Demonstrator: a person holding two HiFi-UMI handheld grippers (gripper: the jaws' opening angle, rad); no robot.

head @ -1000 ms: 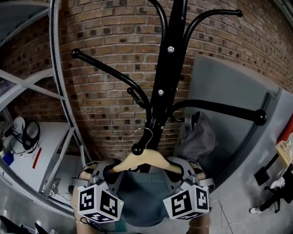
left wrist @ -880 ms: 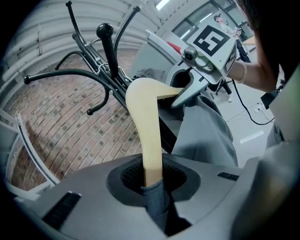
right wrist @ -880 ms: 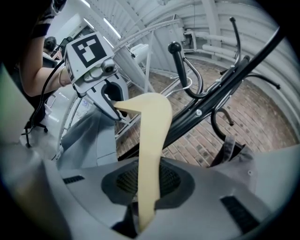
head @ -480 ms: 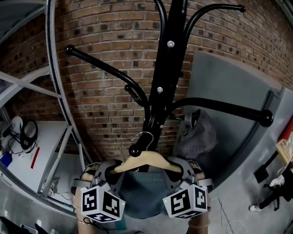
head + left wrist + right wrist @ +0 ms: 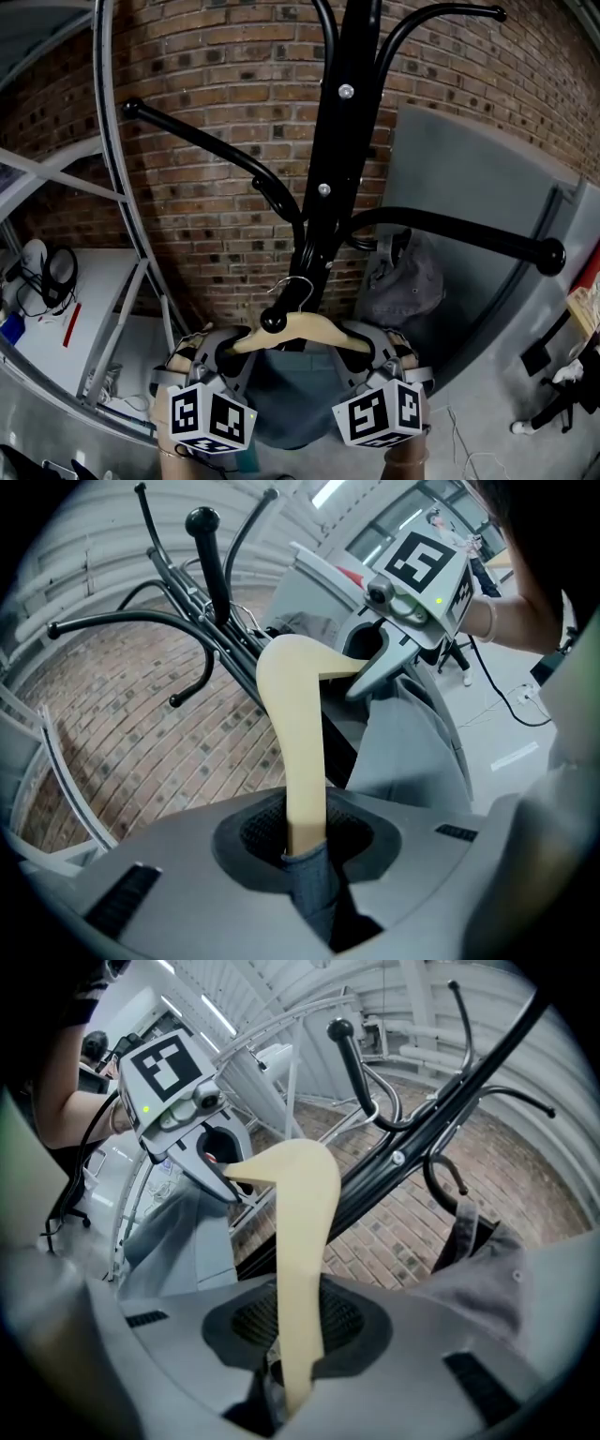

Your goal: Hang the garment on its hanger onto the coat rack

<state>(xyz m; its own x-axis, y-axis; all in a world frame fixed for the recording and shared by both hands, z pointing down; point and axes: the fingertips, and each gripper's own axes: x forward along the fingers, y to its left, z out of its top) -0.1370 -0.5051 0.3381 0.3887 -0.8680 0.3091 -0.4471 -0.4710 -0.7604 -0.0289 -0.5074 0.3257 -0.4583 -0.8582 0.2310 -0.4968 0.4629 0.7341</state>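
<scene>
Head view: my left gripper (image 5: 226, 353) and right gripper (image 5: 365, 351) each clamp a hanger (image 5: 309, 328) end, garment (image 5: 300, 398) hanging beneath; hook (image 5: 298, 280) possibly over a peg (image 5: 273, 321) of the coat rack (image 5: 343, 141) at twelve o'clock.

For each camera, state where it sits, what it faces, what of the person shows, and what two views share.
Head view: on the head, facing coat rack; left gripper, right gripper show.
Left gripper view: on left gripper, along jaws clamping hanger; right gripper shows.
Right gripper view: mirrored; left gripper shows.
Shared: the hanger.
</scene>
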